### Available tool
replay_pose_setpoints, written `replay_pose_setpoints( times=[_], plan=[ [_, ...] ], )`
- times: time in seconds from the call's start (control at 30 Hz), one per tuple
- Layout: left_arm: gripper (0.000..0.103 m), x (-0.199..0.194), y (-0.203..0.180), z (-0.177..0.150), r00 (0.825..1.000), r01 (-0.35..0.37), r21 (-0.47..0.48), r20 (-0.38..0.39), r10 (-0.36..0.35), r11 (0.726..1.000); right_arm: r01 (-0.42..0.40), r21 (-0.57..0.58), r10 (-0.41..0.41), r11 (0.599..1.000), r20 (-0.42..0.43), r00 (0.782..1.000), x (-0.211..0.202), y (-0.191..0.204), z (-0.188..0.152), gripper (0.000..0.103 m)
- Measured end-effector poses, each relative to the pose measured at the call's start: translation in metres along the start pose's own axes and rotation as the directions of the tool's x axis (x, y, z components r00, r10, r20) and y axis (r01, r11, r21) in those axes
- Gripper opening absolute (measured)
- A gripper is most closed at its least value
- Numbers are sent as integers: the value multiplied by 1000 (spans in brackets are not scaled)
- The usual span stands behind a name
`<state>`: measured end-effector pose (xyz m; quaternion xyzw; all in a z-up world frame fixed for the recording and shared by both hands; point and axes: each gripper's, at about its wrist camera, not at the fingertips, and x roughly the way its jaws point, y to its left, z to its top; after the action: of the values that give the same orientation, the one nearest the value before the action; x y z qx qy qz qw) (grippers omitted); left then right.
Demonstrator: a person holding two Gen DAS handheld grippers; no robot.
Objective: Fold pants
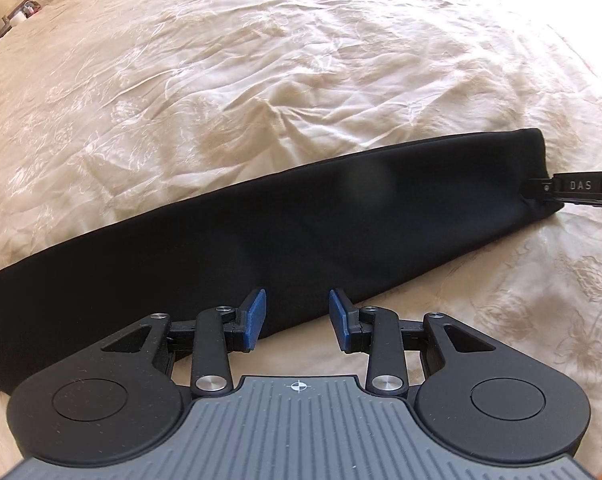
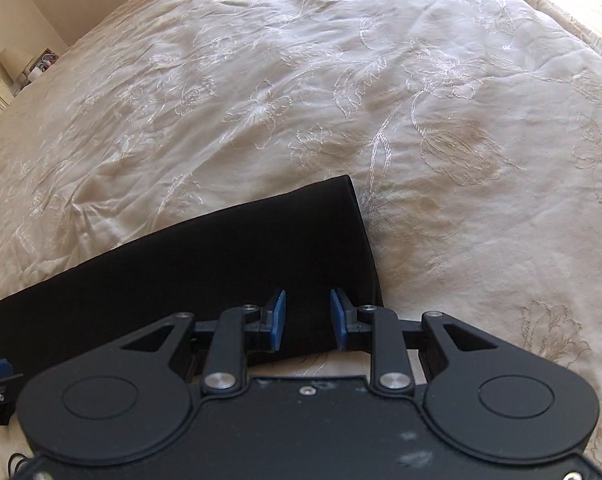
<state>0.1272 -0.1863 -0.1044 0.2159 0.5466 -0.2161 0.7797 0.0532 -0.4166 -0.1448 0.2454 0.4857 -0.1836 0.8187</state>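
Black pants [image 1: 261,240] lie under both partly open, empty grippers, left [image 1: 297,320] and right [image 2: 308,320], stretching from eight to two o'clock.

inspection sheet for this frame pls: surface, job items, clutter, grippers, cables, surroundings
Surface: cream embroidered bedspread, wrinkled.
Job's things: black pants, lying as one long flat strip across the bed; end edge in the right wrist view.
Clutter: nothing seen on the bed.
Grippers: left gripper open, over the strip's near edge, nothing between the fingers. Right gripper open, above the strip's end by its near corner; cloth not pinched.
Cables: a dark loop at the right wrist view's lower left; unclear.
Surroundings: lamp and small items beside the bed, far left; wall behind.
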Motion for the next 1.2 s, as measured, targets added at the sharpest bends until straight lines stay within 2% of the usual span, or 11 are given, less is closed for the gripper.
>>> replay_pose_setpoints(
  times=[0.13,0.27,0.4,0.57,0.67,0.77,0.87,1.03,1.2],
  plan=[
    [34,9,-18,15,1000,-2,23,-8,2,1000,-62,22,61,998,50,997,-28,-11,7,29],
    [34,21,-36,35,1000,-6,48,10,6,999,-45,15,44,999,75,996,-40,-30,15,37],
    [34,39,-51,57,1000,1,55,14,-2,998,-52,5,51,999,23,998,-28,-43,22,39],
    [34,66,-60,81,1000,20,29,-2,-20,999,-97,-9,97,995,-1,995,-23,-47,26,40],
    [35,92,-57,90,999,-25,27,-47,26,999,-126,0,126,992,-26,992,-16,-47,28,42],
    [38,114,-47,96,995,-17,-1,-101,16,1000,-137,-5,137,991,-59,989,-8,-47,29,42],
    [39,117,-45,100,993,-12,11,-120,13,1000,-154,-10,153,988,-84,985,-1,-47,31,44],
    [41,119,-46,96,995,-11,50,-96,16,999,-207,-1,205,978,-141,969,16,-49,34,48],
    [41,119,-45,98,995,0,32,-105,4,999,-267,1,262,964,-197,945,37,-52,39,60]
  ],
)
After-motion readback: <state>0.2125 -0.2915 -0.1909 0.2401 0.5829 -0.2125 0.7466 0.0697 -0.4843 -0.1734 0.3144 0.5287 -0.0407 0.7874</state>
